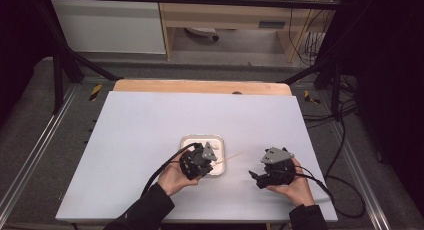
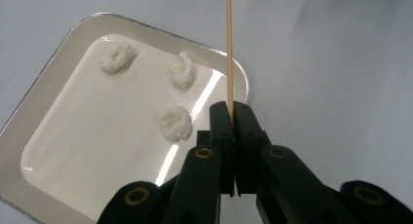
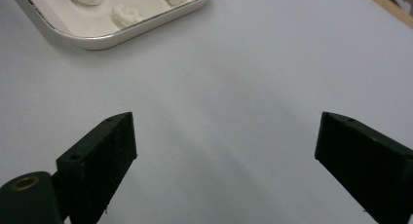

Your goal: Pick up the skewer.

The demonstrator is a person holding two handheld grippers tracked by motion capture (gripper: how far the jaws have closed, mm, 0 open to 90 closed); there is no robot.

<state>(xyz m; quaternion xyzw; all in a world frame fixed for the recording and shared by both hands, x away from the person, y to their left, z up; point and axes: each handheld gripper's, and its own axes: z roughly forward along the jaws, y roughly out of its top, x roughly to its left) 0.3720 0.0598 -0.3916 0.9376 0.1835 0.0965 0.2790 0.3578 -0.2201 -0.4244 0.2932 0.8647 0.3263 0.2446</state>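
A person sits at a white table and holds a black two-jaw gripper in each hand. A small white tray with rounded corners lies on the table near its middle, and everything else is placed against it.

The left gripper hovers over the near right corner of the tray. Its jaws are pressed together on the end of a thin wooden skewer, which sticks straight out from the jaws, crosses above the tray's rim and reaches out over the bare table beyond. From the high view the skewer points away from the tray toward the right gripper.

Inside the tray lie three small white lumps, soft and puffy looking, well apart from each other. One sits just beside the left gripper's jaws; the other two lie farther toward the tray's far side.

The right gripper is to the right of the tray, apart from it, over bare table. Its jaws stand wide apart with nothing between them.
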